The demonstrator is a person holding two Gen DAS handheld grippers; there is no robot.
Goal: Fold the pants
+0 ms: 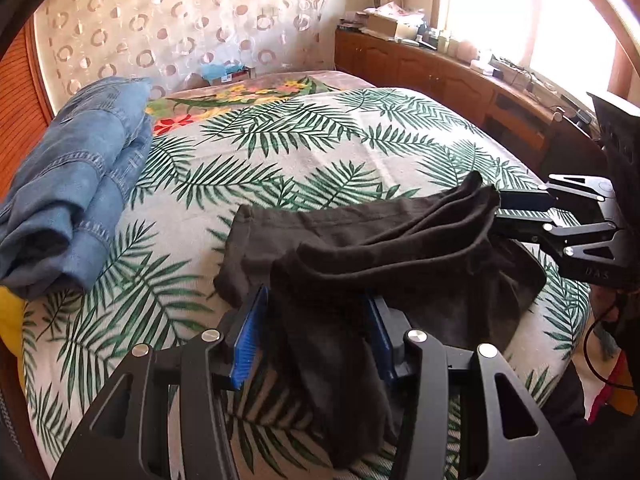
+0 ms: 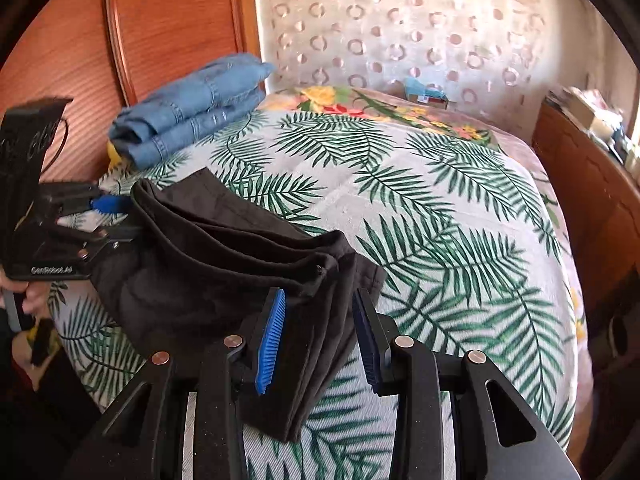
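Observation:
The black pants lie folded into a thick bundle on the palm-leaf bedspread. In the left wrist view, my left gripper is open around the near end of the bundle; the cloth hangs loose between the blue pads. My right gripper reaches in from the right at the far end. In the right wrist view, the pants run between my right gripper, open with the cloth slack between its pads, and my left gripper at the far left.
Folded blue jeans lie at the bed's far corner by the wooden headboard. A low wooden cabinet with clutter runs under the window. A small box sits at the bed's far edge. A hand holds the left gripper.

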